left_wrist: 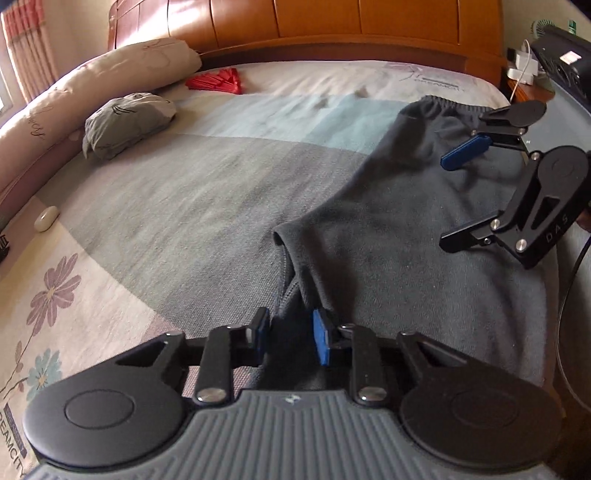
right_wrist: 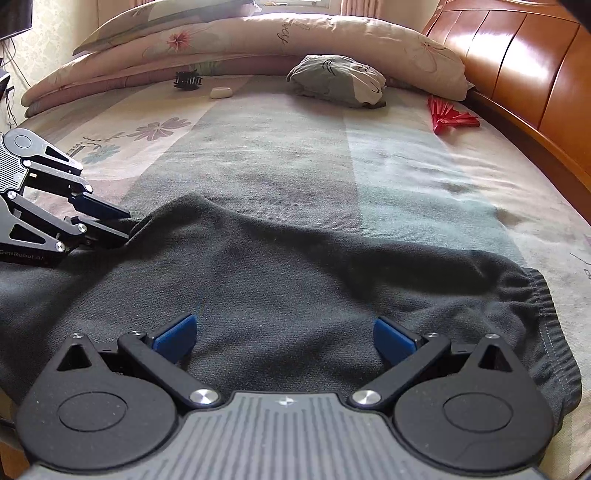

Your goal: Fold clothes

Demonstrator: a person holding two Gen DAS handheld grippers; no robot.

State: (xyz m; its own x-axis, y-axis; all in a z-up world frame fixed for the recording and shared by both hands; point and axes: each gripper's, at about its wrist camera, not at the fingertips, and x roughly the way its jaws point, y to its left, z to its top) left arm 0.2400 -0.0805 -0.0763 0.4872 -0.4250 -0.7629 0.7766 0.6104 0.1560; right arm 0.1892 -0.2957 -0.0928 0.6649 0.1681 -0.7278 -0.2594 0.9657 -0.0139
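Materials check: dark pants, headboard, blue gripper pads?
Dark pants: soft matte knit, likely cotton fleece; fuzzy surface, gathered elastic waistband.
Headboard: wood or wood veneer, glossy lacquer; orange-brown panels with bright window reflections.
Blue pads on the right gripper: smooth matte plastic or rubber; which one, the pictures leave open.

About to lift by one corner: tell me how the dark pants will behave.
Likely floppy: the pants lie draped in soft folds on the bed. Probably heavyish for clothing, since the knit looks thick. Unlikely to slip: the surface looks fuzzy, and the elastic waistband gives a bunched edge.
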